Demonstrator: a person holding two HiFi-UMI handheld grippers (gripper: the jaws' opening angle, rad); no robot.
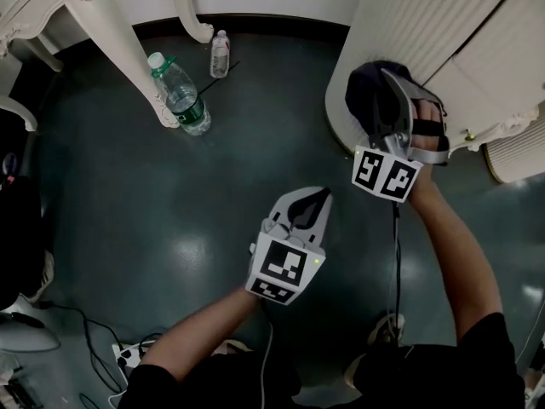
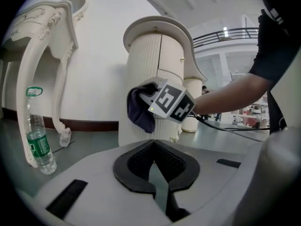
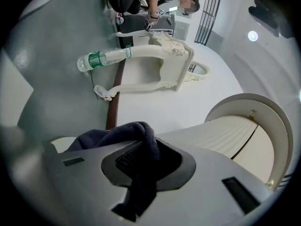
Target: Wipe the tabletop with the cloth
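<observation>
**A:** Where was the cloth (image 3: 140, 147) at that point?

**B:** It was pinched in the right hand-held gripper (image 1: 385, 100). The jaws were closed on a fold, and the rest was bunched out in front of them. The bundle was against the fluted side of the white ribbed cabinet (image 2: 146, 65), below its rim.

**A:** And the other one?

**B:** The left hand-held gripper (image 1: 308, 204) hung lower, over the dark floor (image 1: 128, 203), well apart from the cabinet. Its jaws were drawn together with nothing between them.

**A:** So how much wiping was done?

**B:** I couldn't tell from what showed. No flat top surface was in clear view, and nothing marked a wiped patch. I judged the cloth was picked up and ready, with the wiping of the top itself left to do.

**A:** Anything nearby?

**B:** A water bottle (image 1: 180, 95) lay on the floor beside a carved table leg.
</observation>
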